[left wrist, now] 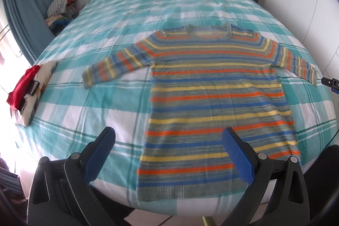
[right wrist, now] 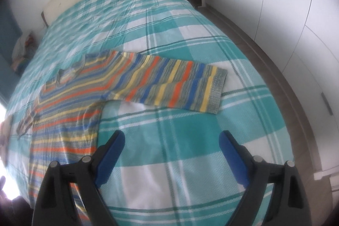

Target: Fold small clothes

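A striped knit sweater in orange, yellow, blue and grey lies flat on the bed, neck away from me, both sleeves spread out. My left gripper is open and empty above the bed near the sweater's lower left hem. The sweater also shows in the right wrist view, with its right sleeve stretched across the bed. My right gripper is open and empty above the bed cover, in front of that sleeve and right of the body.
The bed has a teal and white checked cover. A small stack of folded clothes with a red piece lies at its left edge. A clothes pile sits by the curtain. White wardrobe doors stand to the right.
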The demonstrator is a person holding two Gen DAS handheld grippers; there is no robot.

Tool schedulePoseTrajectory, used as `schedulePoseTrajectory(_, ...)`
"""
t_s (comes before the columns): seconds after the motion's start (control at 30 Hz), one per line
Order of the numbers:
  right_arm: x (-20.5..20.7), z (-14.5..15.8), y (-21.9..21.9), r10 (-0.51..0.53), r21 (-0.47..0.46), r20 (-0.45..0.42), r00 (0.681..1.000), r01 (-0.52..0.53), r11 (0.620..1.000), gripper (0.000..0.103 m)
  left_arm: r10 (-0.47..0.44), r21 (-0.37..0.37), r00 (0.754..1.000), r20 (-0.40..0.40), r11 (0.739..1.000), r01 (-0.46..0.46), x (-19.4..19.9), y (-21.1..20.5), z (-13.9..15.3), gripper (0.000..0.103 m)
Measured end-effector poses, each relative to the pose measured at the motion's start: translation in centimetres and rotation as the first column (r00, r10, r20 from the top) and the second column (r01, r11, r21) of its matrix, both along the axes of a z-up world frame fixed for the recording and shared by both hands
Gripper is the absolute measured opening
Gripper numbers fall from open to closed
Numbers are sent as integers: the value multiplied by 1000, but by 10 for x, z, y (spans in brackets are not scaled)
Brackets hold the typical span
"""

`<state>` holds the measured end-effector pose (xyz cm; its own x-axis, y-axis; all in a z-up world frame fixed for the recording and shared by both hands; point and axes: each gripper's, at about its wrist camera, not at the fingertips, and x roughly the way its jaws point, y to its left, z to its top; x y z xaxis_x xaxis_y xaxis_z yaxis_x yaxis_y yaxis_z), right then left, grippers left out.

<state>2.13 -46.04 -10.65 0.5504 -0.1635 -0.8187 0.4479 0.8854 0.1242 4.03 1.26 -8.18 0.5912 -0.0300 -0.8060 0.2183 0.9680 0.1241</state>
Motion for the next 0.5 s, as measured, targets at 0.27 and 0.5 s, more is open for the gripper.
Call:
schedulePoseTrajectory(0.27, 7, 1, 36, 84, -17, -14, 996, -84, 996, 90, 21, 11, 1000, -10, 1000, -21, 1, 3, -3, 101)
schedulePoseTrajectory(0.5, 16, 2, 23, 95, 119, 37, 995, -99, 988, 89, -5, -9, 1000, -9, 1000, 5, -3, 12, -6, 101)
